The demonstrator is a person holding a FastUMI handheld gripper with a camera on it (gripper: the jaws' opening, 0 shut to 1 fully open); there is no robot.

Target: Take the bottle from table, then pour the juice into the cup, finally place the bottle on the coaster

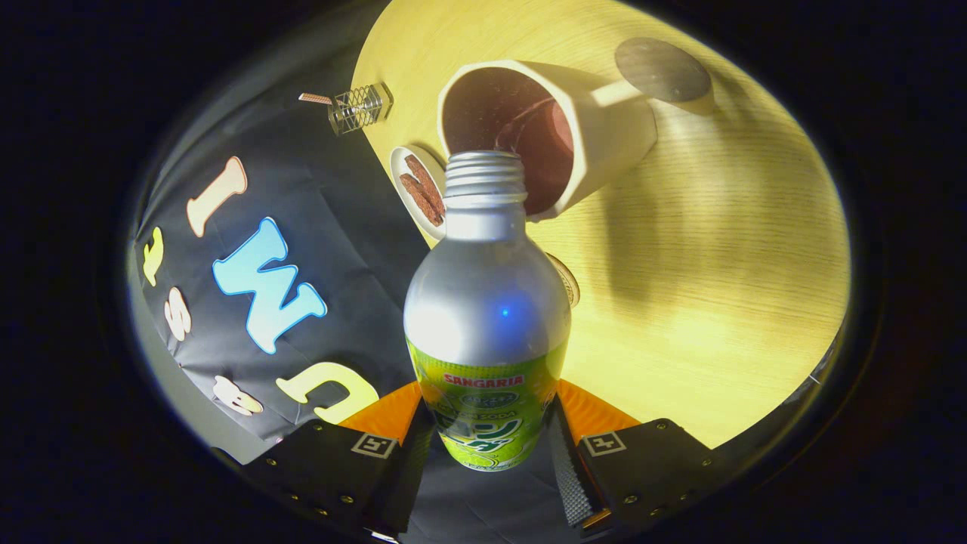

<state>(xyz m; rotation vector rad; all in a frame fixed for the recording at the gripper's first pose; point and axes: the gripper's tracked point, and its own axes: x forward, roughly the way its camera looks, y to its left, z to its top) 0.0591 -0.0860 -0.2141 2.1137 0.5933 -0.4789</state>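
Two fingers of the gripper (489, 438) are clamped on the bottle (487, 317), one pressing each side of its green-labelled lower body; the bottle's base is hidden between them, and its cap is off, the threaded neck bare. Whole scene is tilted, so the table (702, 302) runs steeply across the view; the bottle's mouth lies just before the rim of the cup (559, 128), and whether the two touch cannot be told; no stream of juice can be made out. Inside the cup is dark and reddish; how full it is stays unclear. Beyond the cup, near the table's far side, lies the round grey coaster (662, 69), partly covered by the cup's handle. Beside the bottle's neck, at the table's edge, a small plate (417, 190) with brown pieces is partly hidden by the bottle; a round rimmed thing (568, 279) peeps from behind the bottle's shoulder, too covered to name. A small clear jar (361, 107) lies near the table's edge. Bare wood stretches wide on the side away from the plate.
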